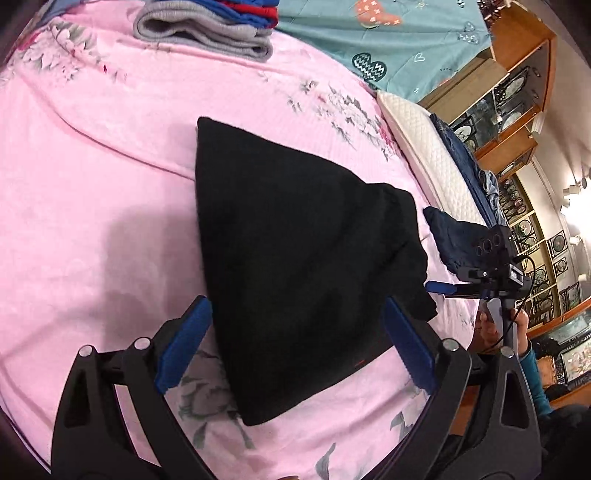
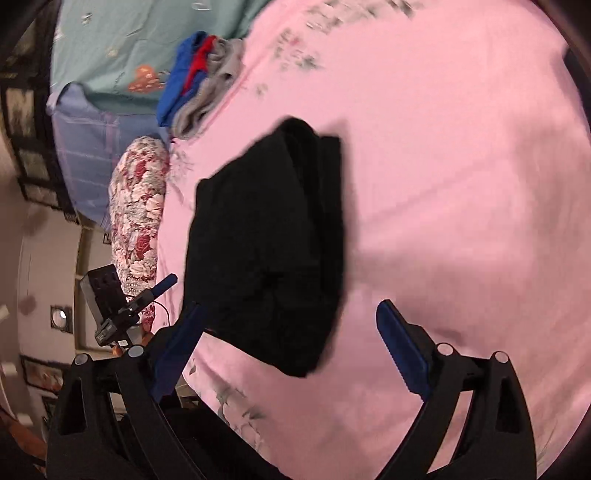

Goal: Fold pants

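Observation:
The black pants point(image 1: 295, 266) lie folded into a compact bundle on the pink floral bedsheet point(image 1: 110, 166). My left gripper point(image 1: 297, 325) is open, its blue fingers point(image 1: 188, 339) standing either side of the bundle's near end, above it. My right gripper point(image 2: 291, 321) is open too, with the pants point(image 2: 269, 251) between and just beyond its fingers point(image 2: 400, 347). Neither holds cloth. The right gripper also shows at the right edge of the left wrist view point(image 1: 443, 286), and the left gripper at the left of the right wrist view point(image 2: 164, 284).
A stack of folded grey, blue and red clothes point(image 1: 214, 29) lies at the far side of the bed. A teal quilt point(image 1: 388, 37), a white quilted pillow point(image 1: 424, 155) and a dark blue garment point(image 1: 450, 236) lie at the right. A floral pillow point(image 2: 138, 206) lies by the bed edge.

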